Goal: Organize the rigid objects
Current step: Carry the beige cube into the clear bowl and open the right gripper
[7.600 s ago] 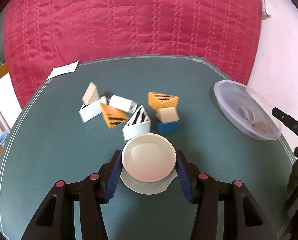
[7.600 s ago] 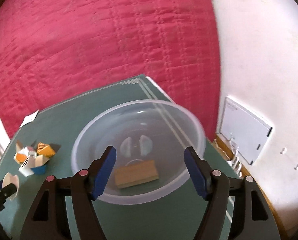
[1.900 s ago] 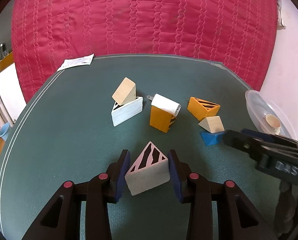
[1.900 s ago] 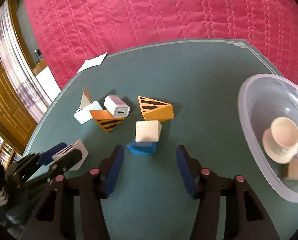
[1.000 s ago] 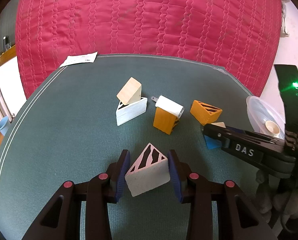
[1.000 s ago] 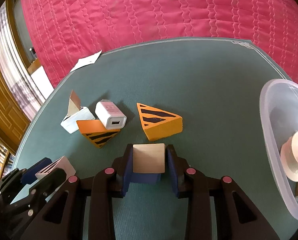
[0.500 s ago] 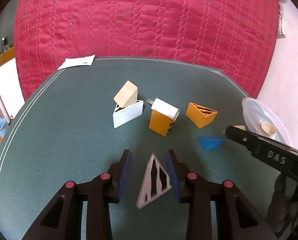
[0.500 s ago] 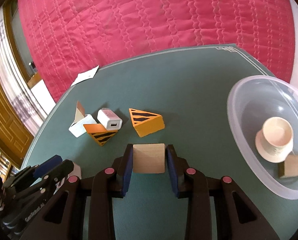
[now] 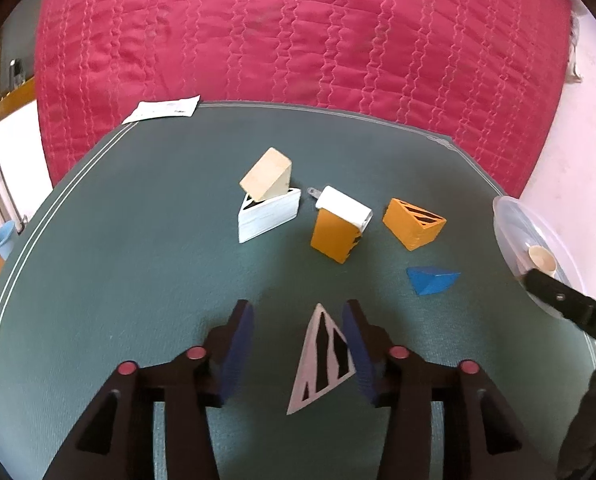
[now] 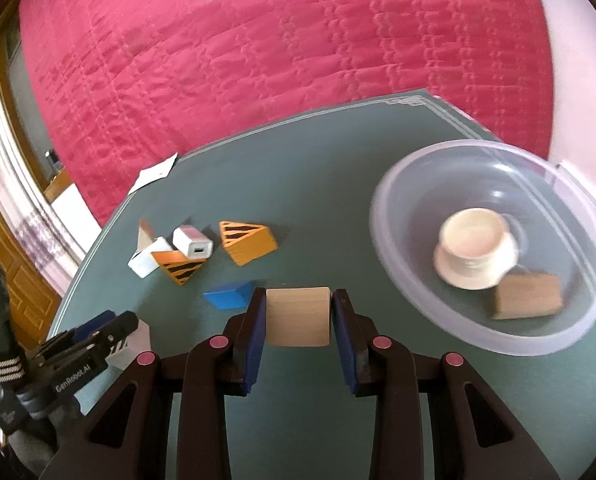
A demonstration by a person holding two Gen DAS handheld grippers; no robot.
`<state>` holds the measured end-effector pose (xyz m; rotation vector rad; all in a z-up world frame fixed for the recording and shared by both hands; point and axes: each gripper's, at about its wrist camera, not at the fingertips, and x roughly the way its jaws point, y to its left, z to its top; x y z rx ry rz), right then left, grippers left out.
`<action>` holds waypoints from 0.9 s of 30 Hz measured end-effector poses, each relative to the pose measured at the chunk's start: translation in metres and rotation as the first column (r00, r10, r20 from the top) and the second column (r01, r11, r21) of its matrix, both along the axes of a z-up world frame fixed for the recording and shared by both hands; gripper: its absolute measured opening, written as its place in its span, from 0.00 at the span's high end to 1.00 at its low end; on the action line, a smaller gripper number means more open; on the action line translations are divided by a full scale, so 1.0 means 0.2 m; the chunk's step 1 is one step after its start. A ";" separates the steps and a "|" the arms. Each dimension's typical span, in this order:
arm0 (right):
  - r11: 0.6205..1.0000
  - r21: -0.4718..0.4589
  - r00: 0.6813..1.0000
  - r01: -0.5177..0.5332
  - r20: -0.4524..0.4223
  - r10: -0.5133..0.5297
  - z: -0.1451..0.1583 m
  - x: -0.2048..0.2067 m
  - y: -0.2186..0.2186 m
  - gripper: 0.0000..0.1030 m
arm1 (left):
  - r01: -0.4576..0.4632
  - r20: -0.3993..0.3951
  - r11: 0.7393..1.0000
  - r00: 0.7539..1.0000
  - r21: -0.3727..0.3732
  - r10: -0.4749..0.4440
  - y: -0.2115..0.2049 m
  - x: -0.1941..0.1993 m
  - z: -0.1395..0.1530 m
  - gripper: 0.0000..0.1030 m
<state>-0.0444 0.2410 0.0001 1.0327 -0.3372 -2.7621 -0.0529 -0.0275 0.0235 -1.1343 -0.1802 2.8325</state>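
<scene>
My right gripper (image 10: 298, 312) is shut on a plain wooden block (image 10: 298, 316) and holds it above the table, left of the clear plastic bowl (image 10: 386, 248). The bowl holds a cream cup (image 10: 474, 248) on a saucer and a brown wooden block (image 10: 526, 300). My left gripper (image 9: 298, 328) is open; a white black-striped wedge (image 9: 324, 360) stands tilted against its right finger (image 9: 358, 344). On the table lie a blue wedge (image 9: 432, 279), two orange striped wedges (image 9: 414, 224) (image 9: 334, 236), a white charger (image 9: 344, 207) and a white wedge (image 9: 268, 218) with a wooden wedge (image 9: 266, 176) on it.
The round green table (image 9: 138, 240) has a red quilted bed (image 9: 298, 40) behind it. A white paper slip (image 9: 162, 108) lies at the table's far left edge. A wooden door (image 10: 2, 240) stands at far left.
My left gripper has opened and let go of the striped wedge, which now leans on edge. My right gripper has lifted the wooden block off the blue wedge and moved toward the bowl.
</scene>
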 end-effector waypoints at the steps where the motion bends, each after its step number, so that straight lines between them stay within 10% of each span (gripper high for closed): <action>1: 1.000 0.001 1.000 0.014 -0.006 -0.014 0.01 0.02 0.03 0.68 | 0.000 0.003 1.000 1.000 -0.002 0.000 0.00 0.00 0.00 0.46; 6: 0.996 0.004 0.996 0.085 -0.025 -0.085 0.05 0.08 0.20 0.68 | 0.010 0.013 1.000 1.000 -0.013 -0.009 0.00 0.04 -0.01 0.31; 27: 0.955 0.002 0.953 0.296 -0.063 -0.296 0.08 0.13 0.62 0.68 | 0.098 -0.006 0.988 0.995 -0.116 -0.099 0.11 0.14 -0.03 0.26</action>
